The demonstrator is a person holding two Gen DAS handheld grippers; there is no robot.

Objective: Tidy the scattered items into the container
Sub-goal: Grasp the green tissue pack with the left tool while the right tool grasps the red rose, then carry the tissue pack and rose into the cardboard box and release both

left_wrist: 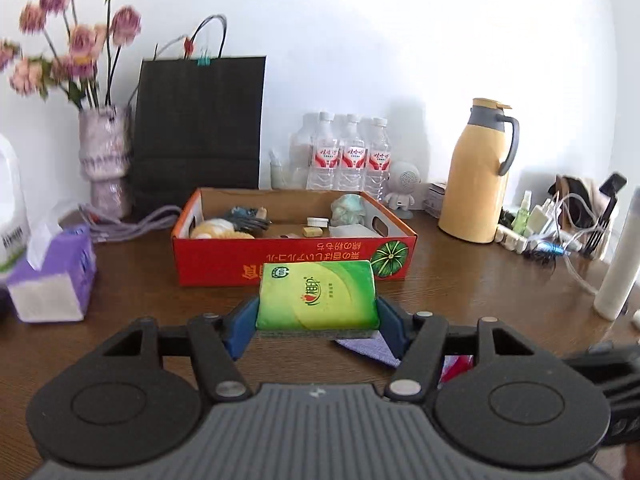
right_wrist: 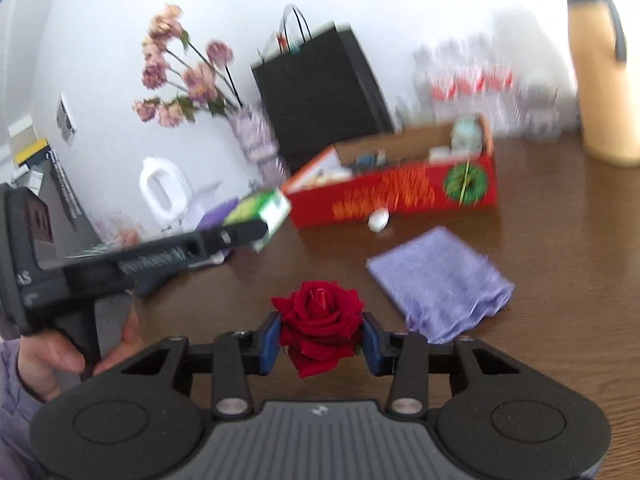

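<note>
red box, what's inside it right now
The red box holds a pale green crumpled item, a dark bundle of cables, a yellowish bundle and small white pieces. Its front wall hides the floor nearest the camera.

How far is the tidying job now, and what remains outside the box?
Done: several small items already lie inside the red cardboard box. In hand: the left claw grips a green tissue pack short of the box, and the right claw grips a red rose head. Left: a folded lilac cloth and a small white oval object lie on the brown wooden table.
</note>
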